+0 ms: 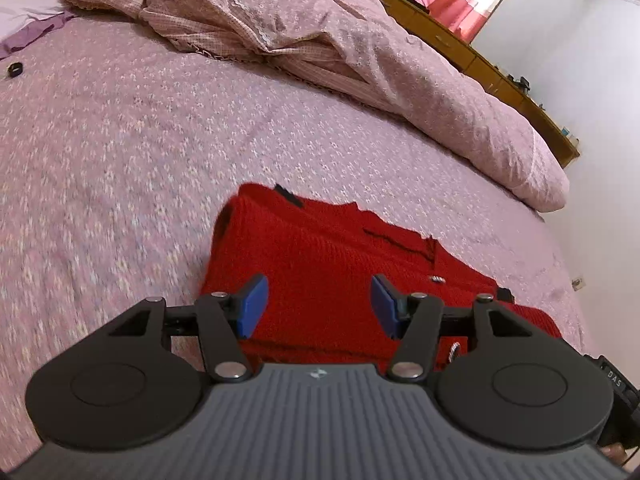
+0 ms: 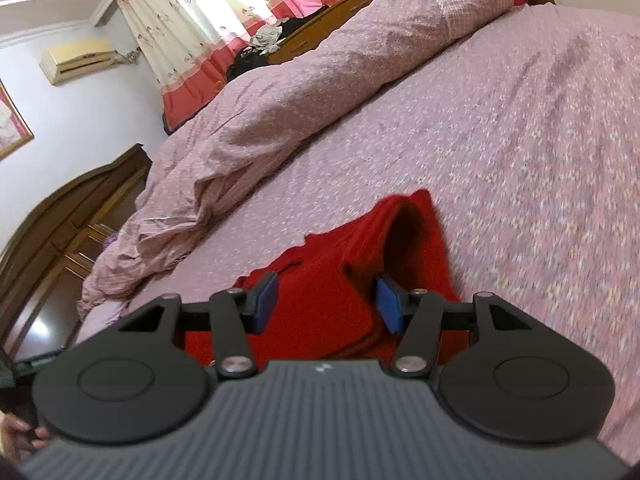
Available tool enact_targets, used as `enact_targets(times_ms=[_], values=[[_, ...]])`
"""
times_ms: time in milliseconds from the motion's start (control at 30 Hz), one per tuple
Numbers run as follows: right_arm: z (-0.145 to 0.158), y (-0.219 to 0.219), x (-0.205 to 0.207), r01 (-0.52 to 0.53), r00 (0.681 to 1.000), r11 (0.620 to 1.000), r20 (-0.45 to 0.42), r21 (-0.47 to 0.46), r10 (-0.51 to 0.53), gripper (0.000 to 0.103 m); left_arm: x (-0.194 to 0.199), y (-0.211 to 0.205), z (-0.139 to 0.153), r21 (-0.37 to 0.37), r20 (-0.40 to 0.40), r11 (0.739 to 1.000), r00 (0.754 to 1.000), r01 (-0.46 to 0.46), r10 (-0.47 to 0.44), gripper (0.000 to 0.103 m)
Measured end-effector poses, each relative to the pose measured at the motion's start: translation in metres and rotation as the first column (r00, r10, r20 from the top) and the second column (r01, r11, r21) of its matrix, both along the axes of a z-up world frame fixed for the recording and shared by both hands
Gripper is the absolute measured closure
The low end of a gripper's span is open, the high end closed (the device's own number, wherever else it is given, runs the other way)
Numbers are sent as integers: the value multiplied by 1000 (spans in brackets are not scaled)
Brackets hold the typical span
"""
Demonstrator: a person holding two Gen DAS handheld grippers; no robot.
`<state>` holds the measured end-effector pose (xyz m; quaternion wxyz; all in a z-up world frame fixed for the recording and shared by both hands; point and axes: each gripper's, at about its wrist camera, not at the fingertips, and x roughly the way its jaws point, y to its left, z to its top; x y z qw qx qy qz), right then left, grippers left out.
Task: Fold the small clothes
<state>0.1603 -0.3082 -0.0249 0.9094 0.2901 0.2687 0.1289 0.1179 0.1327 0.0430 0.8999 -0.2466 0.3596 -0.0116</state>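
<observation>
While the red knit (image 1: 320, 264) lies on the bed (image 1: 120, 140), we hover both grippers over it. Left gripper (image 1: 319, 306) and right gripper (image 2: 327, 304) gape wide, holding nothing.

My bed (image 1: 160, 152) is covered by a pink flowered sheet. On it, at six o'clock in my left view, lies the red knit (image 1: 320, 264), partly folded. A rumpled quilt (image 1: 360, 48) runs from twelve to three o'clock. A small black ring (image 1: 15, 70) sits at ten o'clock, near a purple cloth (image 1: 32, 32).
</observation>
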Motion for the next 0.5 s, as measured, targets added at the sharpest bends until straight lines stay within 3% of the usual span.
enact_targets(times_ms=[367, 500], values=[[-31, 18, -11, -38, 995, 997, -90, 68, 44, 46, -22, -38, -43, -104, -70, 995, 997, 10, -17, 40], [-37, 20, -9, -42, 994, 995, -96, 90, 50, 47, -21, -37, -55, -123, -61, 992, 998, -29, 22, 40]])
